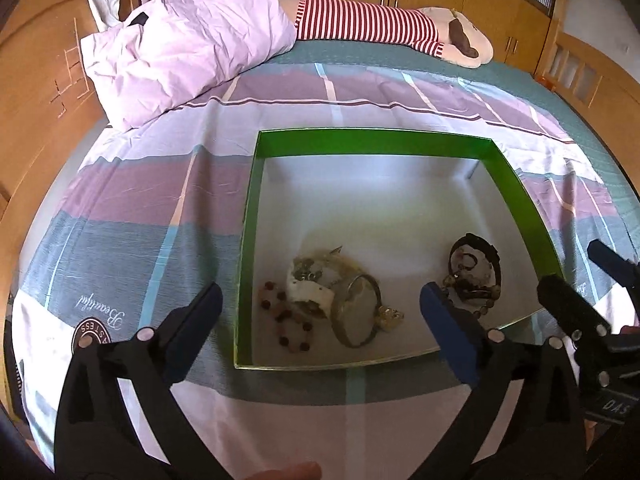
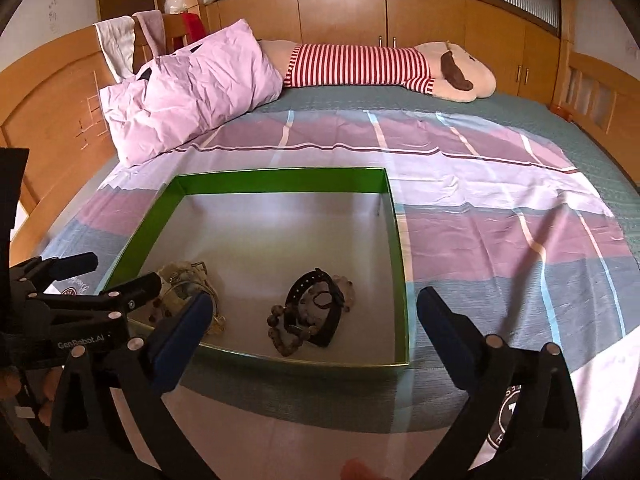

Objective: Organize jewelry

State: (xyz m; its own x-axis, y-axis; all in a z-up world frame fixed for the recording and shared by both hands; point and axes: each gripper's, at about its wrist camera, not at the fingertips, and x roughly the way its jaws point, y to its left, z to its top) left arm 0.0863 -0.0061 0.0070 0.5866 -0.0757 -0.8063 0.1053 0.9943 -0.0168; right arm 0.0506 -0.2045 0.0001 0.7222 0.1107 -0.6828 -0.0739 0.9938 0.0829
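Left tongs (image 1: 320, 312) stand nearest the lens in the left wrist view, fingers spread wide with nothing between them, hovering over the near edge of the green box (image 1: 372, 138). Right tongs (image 2: 314, 320) are likewise spread wide and hold nothing; they hover over the near right corner of the same box.

Box position: it lies open on the bed (image 1: 140, 208), on a purple, blue and white striped sheet. Its walls are green and its floor is pale grey.

Contents, all in the near half of the box floor:
- Left group: a reddish bead bracelet (image 1: 286, 324), a white tangled cluster (image 1: 316, 284) just beside it, and a metal ring (image 1: 358, 310) touching that cluster.
- Right group: a black strap (image 2: 316, 304) lying across a string of brown beads (image 2: 286, 328). The two groups are well apart.

Beyond the box, a pink pillow (image 2: 192, 88) rests at the head of the bed, beside a plush toy (image 2: 400, 66) in a red-and-white striped shirt. Wooden cabinets (image 2: 432, 20) line the far wall.
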